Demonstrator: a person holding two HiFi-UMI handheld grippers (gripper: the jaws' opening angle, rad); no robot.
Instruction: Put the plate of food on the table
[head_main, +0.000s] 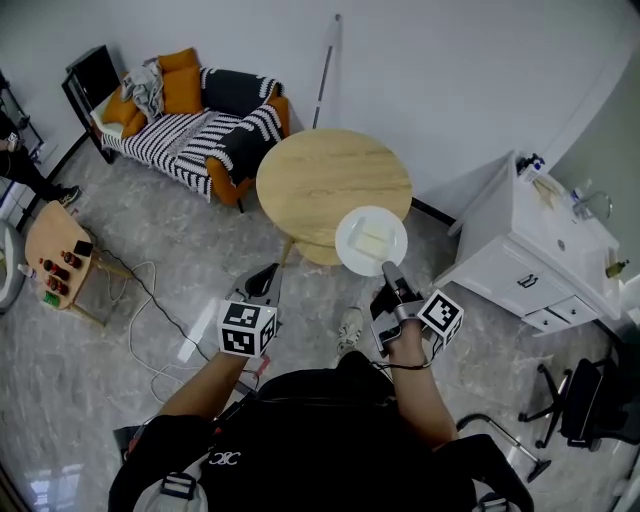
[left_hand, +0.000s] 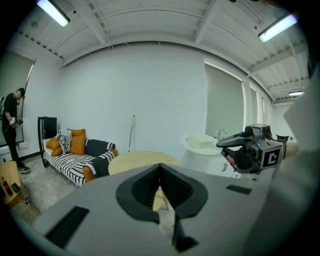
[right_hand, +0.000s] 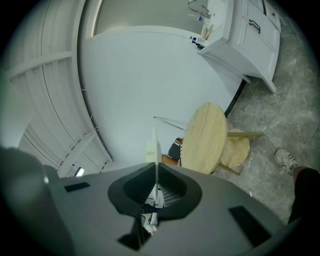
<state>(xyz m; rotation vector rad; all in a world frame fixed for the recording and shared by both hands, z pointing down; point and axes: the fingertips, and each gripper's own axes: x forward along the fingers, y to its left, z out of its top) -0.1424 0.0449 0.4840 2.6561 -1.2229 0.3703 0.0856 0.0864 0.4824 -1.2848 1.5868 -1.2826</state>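
in the head view we held the white plate (head_main: 371, 240) with its pale block of food (head_main: 372, 242) just right of the frame's centre, over the lower right rim of the round wooden tabletop (head_main: 320, 180). the right gripper (head_main: 386, 268) had its fingers clenched on the plate's lower edge. the left gripper (head_main: 268, 275) hung lower left of the tabletop, carrying nothing. a striped sofa (head_main: 190, 130) stood at upper left and a white cabinet (head_main: 530, 250) at right.

in the left gripper view our fingers were pressed together with nothing between them. right of centre, the plate sat higher in the frame than the tabletop, not resting on it.

in the right gripper view the plate showed edge-on as a thin white line pinched between the fingers, with the tabletop to its right.
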